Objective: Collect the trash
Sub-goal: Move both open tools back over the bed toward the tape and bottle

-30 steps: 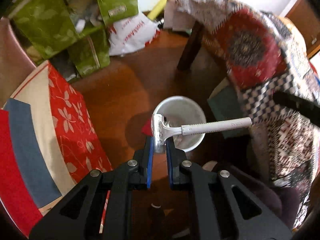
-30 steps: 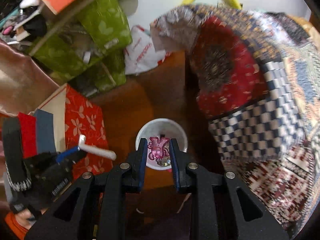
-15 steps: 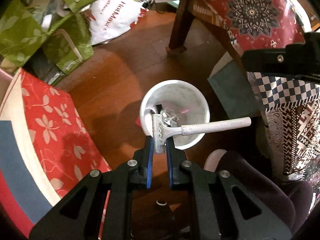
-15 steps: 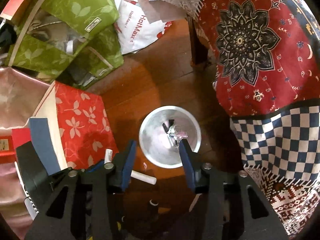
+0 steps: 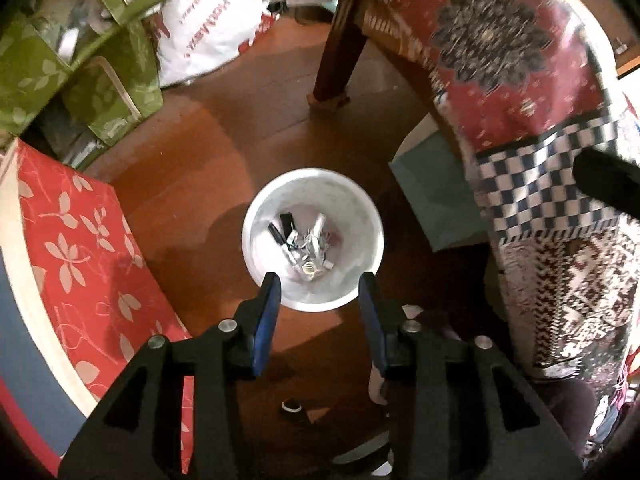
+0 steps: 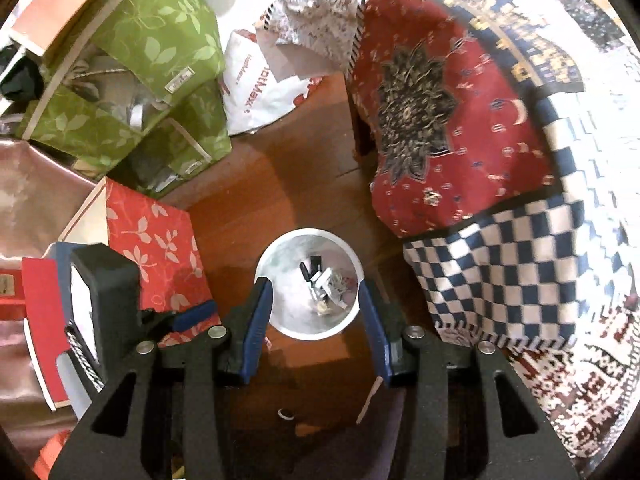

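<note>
A white round bin [image 5: 256, 236] stands on the brown wooden floor and holds several bits of trash [image 5: 306, 242], among them a white razor and dark markers. My left gripper [image 5: 319, 284] is open and empty, high above the bin's near rim. In the right wrist view the same bin [image 6: 276, 320] lies below, with the trash [image 6: 326, 284] at its bottom. My right gripper [image 6: 316, 292] is open and empty above it. The left gripper's body [image 6: 108, 300] shows at the left of the right wrist view.
A red floral cushion [image 5: 76, 248] lies left of the bin. Green leaf-print bags [image 6: 132, 80] and a white shopping bag [image 5: 204, 36] sit at the back. A table with a patterned red and checked cloth [image 6: 460, 160] and a wooden leg [image 5: 340, 48] stands right.
My left gripper opened and the white razor dropped into the bin. My right gripper opened earlier and let the pink item fall in. Both grippers hang open over the bin.
</note>
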The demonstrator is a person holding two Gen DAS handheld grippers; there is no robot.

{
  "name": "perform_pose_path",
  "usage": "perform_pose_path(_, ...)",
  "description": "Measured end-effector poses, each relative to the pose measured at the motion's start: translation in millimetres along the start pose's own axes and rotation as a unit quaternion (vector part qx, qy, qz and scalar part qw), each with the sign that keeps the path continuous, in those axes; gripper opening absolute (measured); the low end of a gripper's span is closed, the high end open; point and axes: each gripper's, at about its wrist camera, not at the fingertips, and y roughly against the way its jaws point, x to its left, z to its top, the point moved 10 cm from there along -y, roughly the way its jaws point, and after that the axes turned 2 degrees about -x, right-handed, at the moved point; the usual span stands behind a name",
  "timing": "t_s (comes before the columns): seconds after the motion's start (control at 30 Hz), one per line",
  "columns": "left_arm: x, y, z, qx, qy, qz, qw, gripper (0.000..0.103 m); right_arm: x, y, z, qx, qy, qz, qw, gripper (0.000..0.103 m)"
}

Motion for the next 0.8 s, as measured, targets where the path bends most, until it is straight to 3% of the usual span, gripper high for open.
perform_pose_path(0.37, -22, 118, 19, -0.11, -0.024, -0.004, 0.9936, 0.04, -1, 92, -10, -0.084, 0.002, -0.003, 0.996, 0.041)
perform_pose_path(0.6, -66, 198, 21, -0.192, -0.06, -0.017, 0.9794, 0.04, -13, 172, -18, -0.167, -0.009, -0.025, 0.986, 0.041)
perform_pose_path(0.8, -130, 251, 16, -0.245, -0.11, -0.052, 0.962, 0.04, -42, 238, -34, -0.23, -0.038, -0.057, 0.971, 0.041)
